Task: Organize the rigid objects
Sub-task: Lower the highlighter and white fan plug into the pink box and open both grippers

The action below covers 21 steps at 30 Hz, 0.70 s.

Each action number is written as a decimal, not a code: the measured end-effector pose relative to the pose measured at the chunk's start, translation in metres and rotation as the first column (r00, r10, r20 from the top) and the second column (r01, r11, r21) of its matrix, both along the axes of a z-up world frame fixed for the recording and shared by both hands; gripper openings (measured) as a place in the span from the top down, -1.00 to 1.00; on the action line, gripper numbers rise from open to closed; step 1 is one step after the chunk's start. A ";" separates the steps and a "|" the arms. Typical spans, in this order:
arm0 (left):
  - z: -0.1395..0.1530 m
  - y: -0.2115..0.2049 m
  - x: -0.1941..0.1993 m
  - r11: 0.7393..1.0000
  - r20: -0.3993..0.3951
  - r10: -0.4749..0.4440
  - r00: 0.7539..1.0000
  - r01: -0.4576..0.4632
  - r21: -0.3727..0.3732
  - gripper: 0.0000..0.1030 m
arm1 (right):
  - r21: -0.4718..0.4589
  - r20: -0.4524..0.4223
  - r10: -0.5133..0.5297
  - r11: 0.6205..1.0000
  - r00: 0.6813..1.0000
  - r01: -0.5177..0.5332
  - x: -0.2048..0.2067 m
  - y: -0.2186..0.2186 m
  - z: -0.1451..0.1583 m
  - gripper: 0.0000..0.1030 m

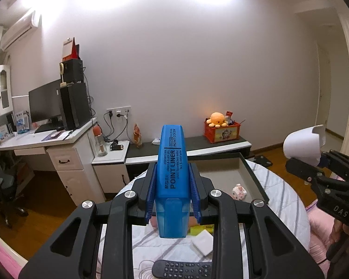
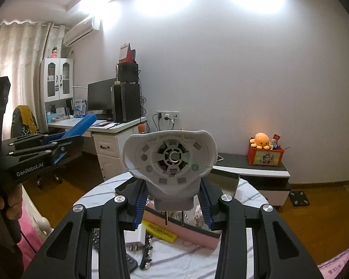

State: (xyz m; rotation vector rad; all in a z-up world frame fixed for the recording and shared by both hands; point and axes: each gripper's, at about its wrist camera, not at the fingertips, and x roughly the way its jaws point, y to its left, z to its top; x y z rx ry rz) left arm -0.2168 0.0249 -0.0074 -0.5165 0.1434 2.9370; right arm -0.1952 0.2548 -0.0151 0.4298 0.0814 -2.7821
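Item: round table (image 1: 279,186) with striped cloth, rim curving from 9 to 3 o'clock in the left wrist view, open wood floor beyond its edge toward the desk (image 1: 35,137) at 10 o'clock. Item: dark shallow box (image 1: 253,174) at 2 o'clock on the cloth, a small pink toy (image 1: 238,191) inside near its front wall. Item: left gripper (image 1: 173,197), jaws clamped on a blue highlighter (image 1: 173,162) (marked POINT LINER), raised above the table. Item: remote control (image 1: 181,268) at 6 o'clock, cut off by the frame edge. Item: right gripper (image 2: 173,200), jaws closed on the base of a white fan-like device (image 2: 172,160), held well apart from the left. Item: yellow marker (image 2: 160,230) and pink box edge (image 2: 193,234) beneath, partly hidden by the gripper.
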 end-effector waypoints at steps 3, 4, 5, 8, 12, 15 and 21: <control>-0.003 0.001 -0.013 1.000 0.012 0.022 1.000 -0.022 -0.020 0.49 | 0.002 -0.002 0.000 1.000 1.000 0.000 -0.009 0.000 0.001 0.21; -0.005 0.001 -0.018 1.000 0.017 0.023 1.000 -0.022 -0.022 0.49 | 0.001 0.000 0.002 1.000 1.000 -0.002 -0.014 0.000 0.000 0.21; -0.007 0.001 -0.025 1.000 0.026 0.020 0.999 -0.020 -0.024 0.49 | 0.000 -0.002 -0.001 1.000 1.000 0.001 -0.017 0.001 0.000 0.21; -0.012 0.006 -0.041 0.999 0.045 0.020 0.999 -0.018 -0.036 0.49 | 0.002 0.011 -0.003 1.000 1.000 0.003 -0.032 0.003 -0.003 0.21; -0.022 0.013 -0.072 0.999 0.085 0.009 0.996 -0.004 -0.054 0.49 | 0.011 0.041 -0.005 1.000 0.999 0.004 -0.057 0.003 -0.011 0.21; -0.037 0.021 -0.100 0.997 0.134 -0.010 0.991 0.020 -0.071 0.49 | 0.023 0.067 -0.008 1.000 0.998 0.006 -0.078 0.003 -0.019 0.21; -0.083 0.035 -0.159 0.994 0.265 -0.026 0.964 0.053 -0.096 0.49 | 0.054 0.169 -0.018 0.999 0.986 0.009 -0.128 0.000 -0.047 0.21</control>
